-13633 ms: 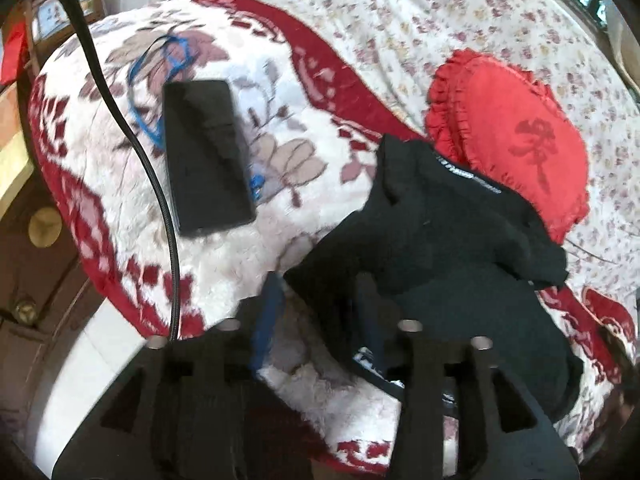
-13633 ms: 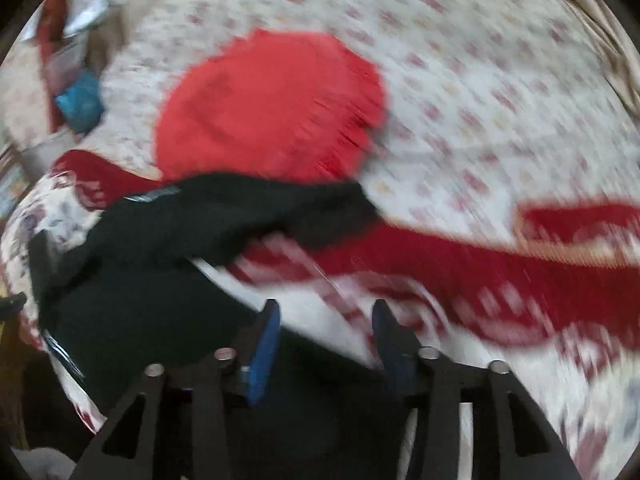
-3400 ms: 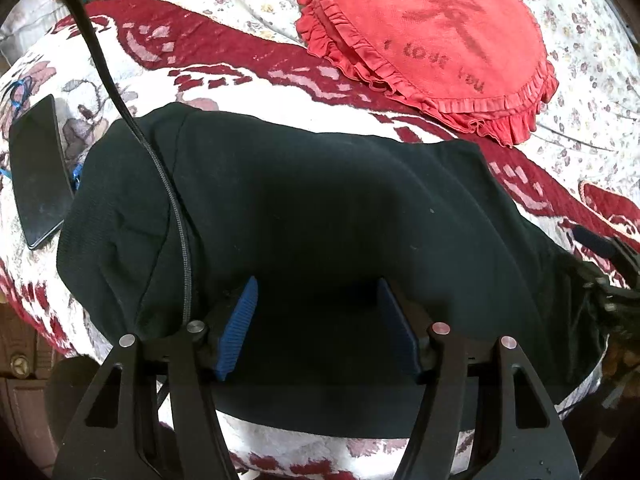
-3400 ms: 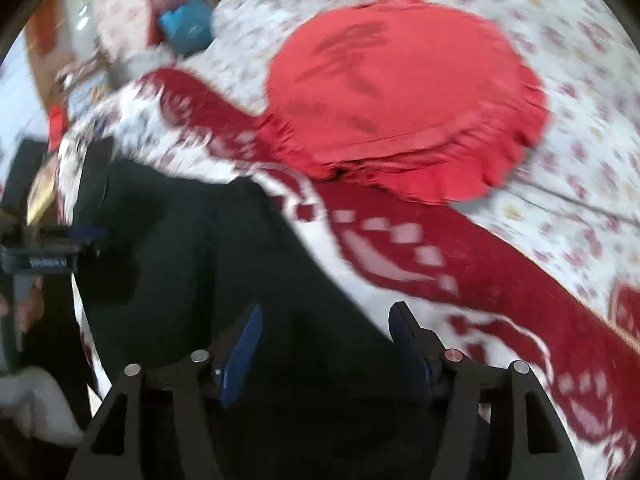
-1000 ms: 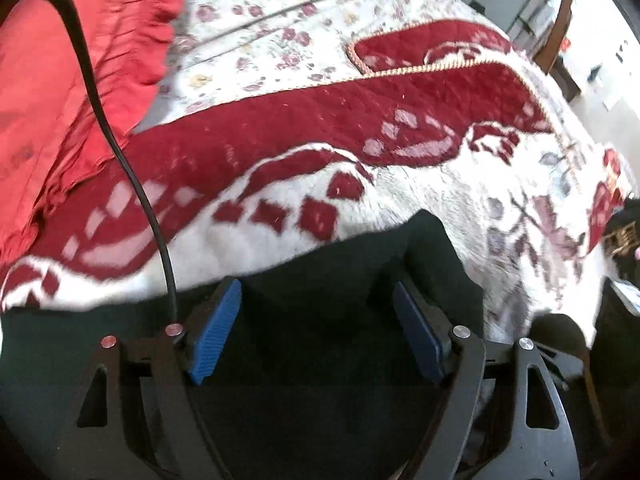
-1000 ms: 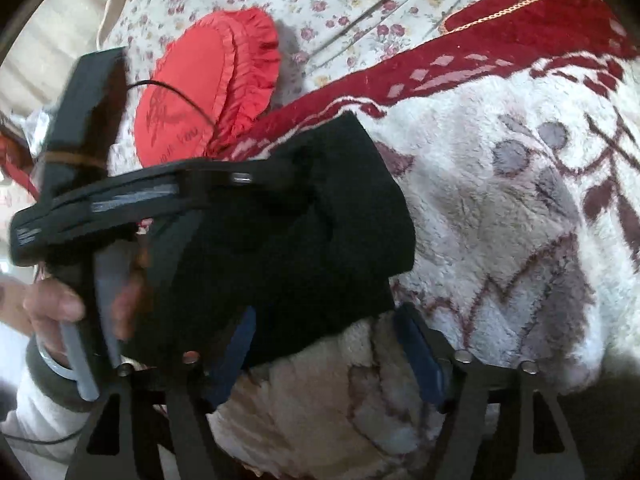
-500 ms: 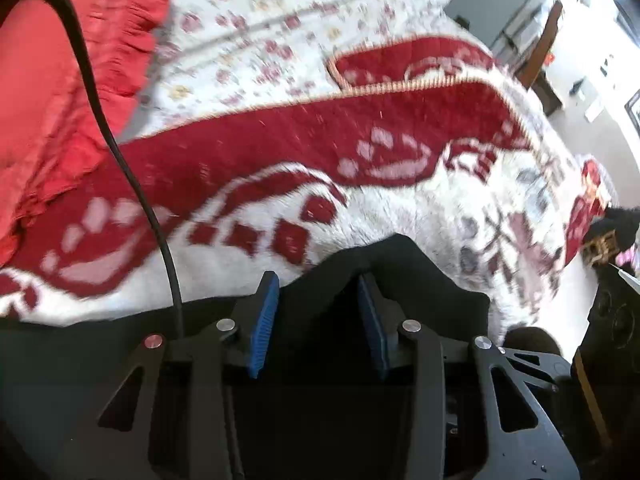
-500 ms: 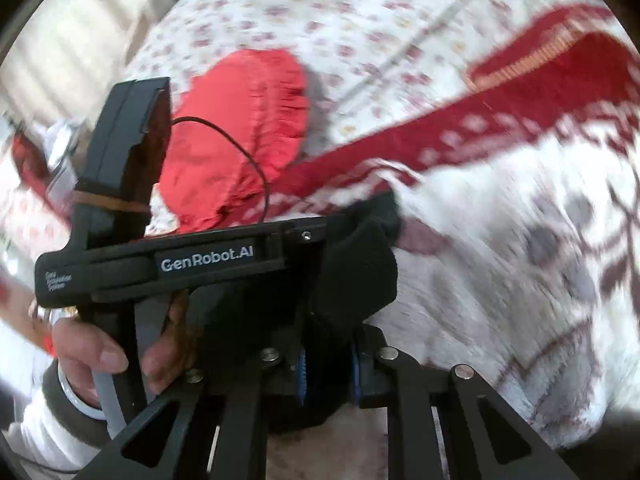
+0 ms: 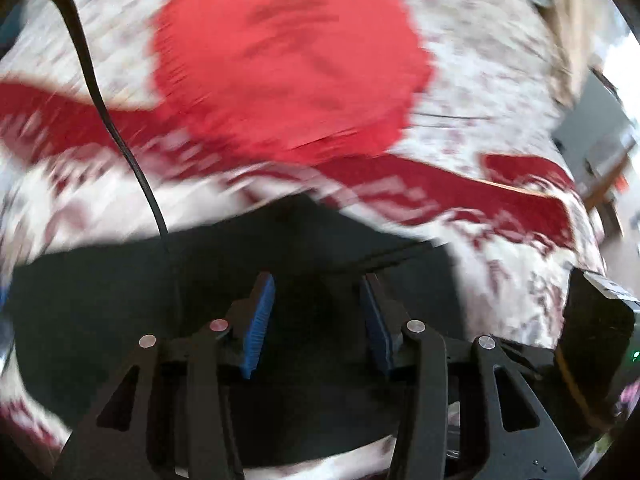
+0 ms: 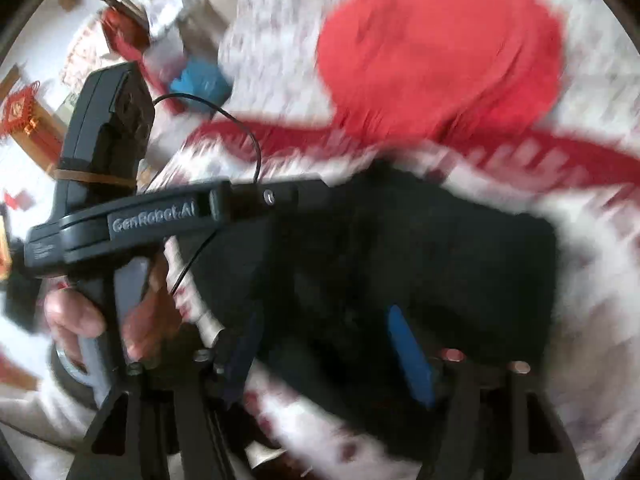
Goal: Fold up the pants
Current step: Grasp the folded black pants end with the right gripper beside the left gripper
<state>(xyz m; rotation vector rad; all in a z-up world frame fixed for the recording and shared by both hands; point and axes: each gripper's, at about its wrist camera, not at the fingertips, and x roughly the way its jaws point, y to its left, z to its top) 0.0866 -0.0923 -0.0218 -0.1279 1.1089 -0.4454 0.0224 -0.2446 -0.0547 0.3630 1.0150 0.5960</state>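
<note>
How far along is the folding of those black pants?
Partly done, it seems: the black pants lie on the blanket as a compact, doubled-over bundle. Both views are blurred. The left gripper and right gripper sit open over the cloth. Probably left: another fold or smoothing.

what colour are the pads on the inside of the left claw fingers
Blue, on black fingers. They show best in the left wrist view, over the black pants.

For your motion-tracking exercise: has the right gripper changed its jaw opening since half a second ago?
Yes. The right gripper has opened: its blue pads, nearly touching before, now stand wide apart over the black pants, which lie on the blanket.
</note>
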